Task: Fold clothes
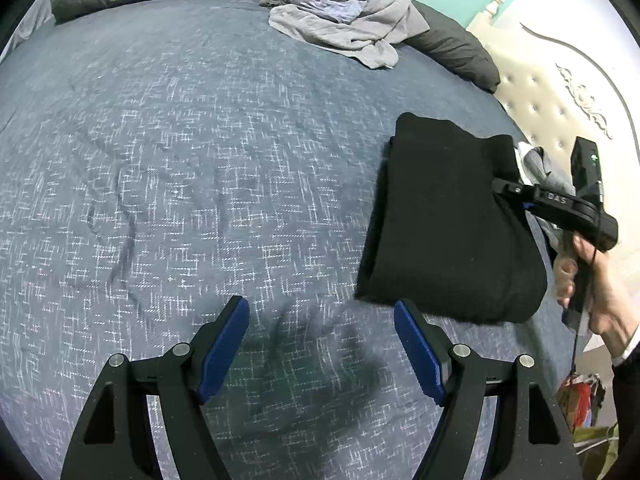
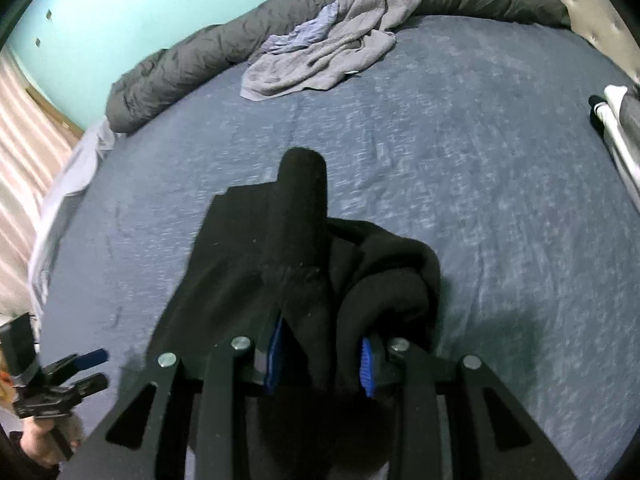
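This is a bedroom in a home. A big bed [image 1: 168, 168] fills most of both views, covered with a blue sheet that has little white flecks. A long dark grey quilt [image 2: 172, 68] is rolled up along the far edge of the bed. A pile of grey clothes [image 2: 320, 56] lies loose near it (one piece looks blue and striped). At the head of the bed stands a cream headboard [image 1: 560, 92] with soft buttons and a curly pattern. The wall [image 2: 104, 12] behind is painted light green. A pink striped curtain [image 2: 24, 148] hangs at the side.
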Tool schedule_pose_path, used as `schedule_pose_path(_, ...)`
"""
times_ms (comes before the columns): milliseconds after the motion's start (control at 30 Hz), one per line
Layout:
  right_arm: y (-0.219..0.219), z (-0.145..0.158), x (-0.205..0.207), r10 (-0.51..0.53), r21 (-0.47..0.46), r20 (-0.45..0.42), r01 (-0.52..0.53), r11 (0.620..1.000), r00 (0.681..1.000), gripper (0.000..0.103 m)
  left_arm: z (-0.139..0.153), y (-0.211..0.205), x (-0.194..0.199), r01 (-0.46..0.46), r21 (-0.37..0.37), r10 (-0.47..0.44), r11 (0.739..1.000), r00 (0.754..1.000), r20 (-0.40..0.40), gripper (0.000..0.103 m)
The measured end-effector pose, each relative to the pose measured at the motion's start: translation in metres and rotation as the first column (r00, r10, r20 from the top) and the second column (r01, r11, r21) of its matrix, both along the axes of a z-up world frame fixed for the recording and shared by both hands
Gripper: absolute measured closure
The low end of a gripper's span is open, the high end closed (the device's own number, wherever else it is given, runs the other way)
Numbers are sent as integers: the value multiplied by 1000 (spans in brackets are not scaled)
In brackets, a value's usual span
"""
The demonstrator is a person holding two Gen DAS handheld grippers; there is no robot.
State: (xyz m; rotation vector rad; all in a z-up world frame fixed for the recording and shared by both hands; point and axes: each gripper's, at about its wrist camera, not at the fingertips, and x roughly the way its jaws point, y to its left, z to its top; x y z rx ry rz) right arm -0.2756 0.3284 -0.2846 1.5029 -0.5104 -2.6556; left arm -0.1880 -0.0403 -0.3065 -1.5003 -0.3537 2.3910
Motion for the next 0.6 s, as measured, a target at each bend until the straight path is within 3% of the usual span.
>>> schedule_pose_path(300,10,-14,-18,7,63,10,-8,998,1000,73,-2,6,-8,10,0,-10,1000,1000,10,25)
schedule_pose_path(433,4,-11,-31,66,148,24,-69,987,998,72,-5,15,-12,23,4,-23,1000,1000,15,25)
schedule_pose_path(600,7,-11,-42,74,184,68,-85,979,995,59,-11,36,-17,44,16,-44,999,999,26,25)
